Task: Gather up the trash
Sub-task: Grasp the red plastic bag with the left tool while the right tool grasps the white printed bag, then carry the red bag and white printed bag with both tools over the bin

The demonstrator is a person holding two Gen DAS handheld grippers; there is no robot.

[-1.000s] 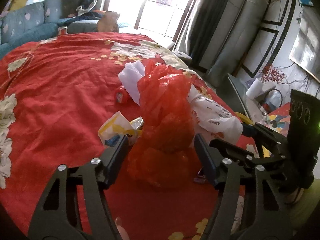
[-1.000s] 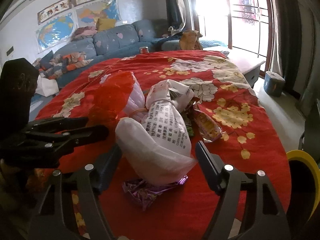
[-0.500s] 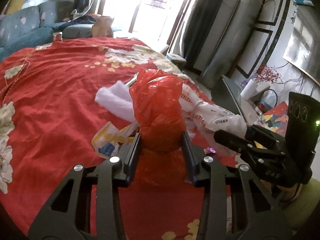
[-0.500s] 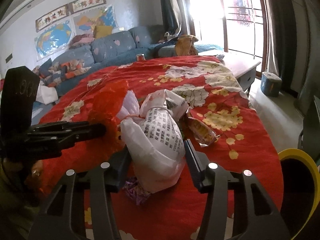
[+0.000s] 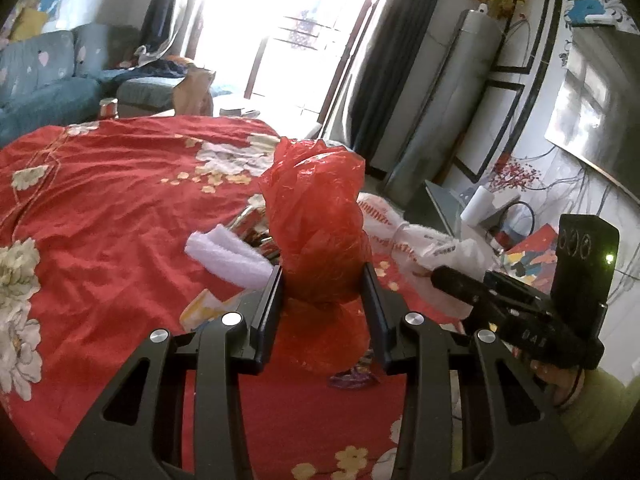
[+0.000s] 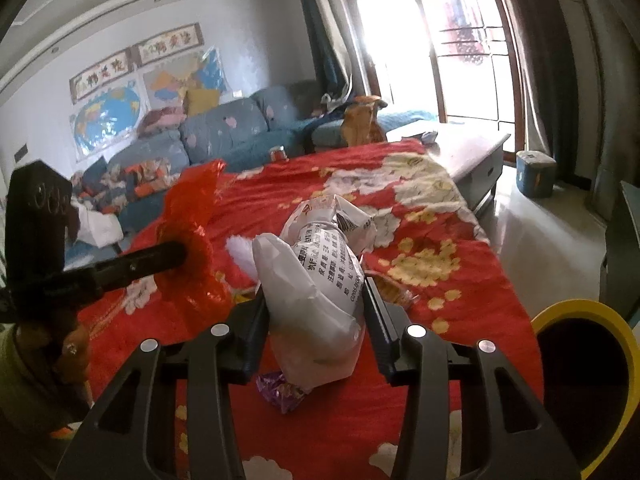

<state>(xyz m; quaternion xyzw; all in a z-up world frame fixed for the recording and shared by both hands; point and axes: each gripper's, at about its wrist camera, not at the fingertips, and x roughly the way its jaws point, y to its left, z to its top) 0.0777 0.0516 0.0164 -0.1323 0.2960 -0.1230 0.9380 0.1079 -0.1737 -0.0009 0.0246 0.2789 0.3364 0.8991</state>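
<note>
A crumpled red plastic bag (image 5: 316, 216) stands between the pads of my left gripper (image 5: 321, 276), which is shut on its waist; it hangs just above the red flowered tablecloth (image 5: 100, 200). My right gripper (image 6: 316, 292) grips a white printed plastic bag (image 6: 316, 264), and its jaws are still closing on it. In the right wrist view the red bag (image 6: 188, 240) and left gripper (image 6: 176, 256) are to the left. In the left wrist view the white bag (image 5: 404, 236) is to the right.
Loose trash lies on the cloth: a white tissue (image 5: 228, 256), a yellow-white wrapper (image 5: 200, 308), a purple wrapper (image 6: 280, 394) and a snack packet (image 6: 394, 292). A yellow-rimmed bin (image 6: 580, 380) stands off the table's right edge. A can (image 6: 278, 154) sits at the far edge.
Both grippers went from open around their bags to shut on them. Both bags have risen off the cloth, uncovering the purple wrapper beneath.
</note>
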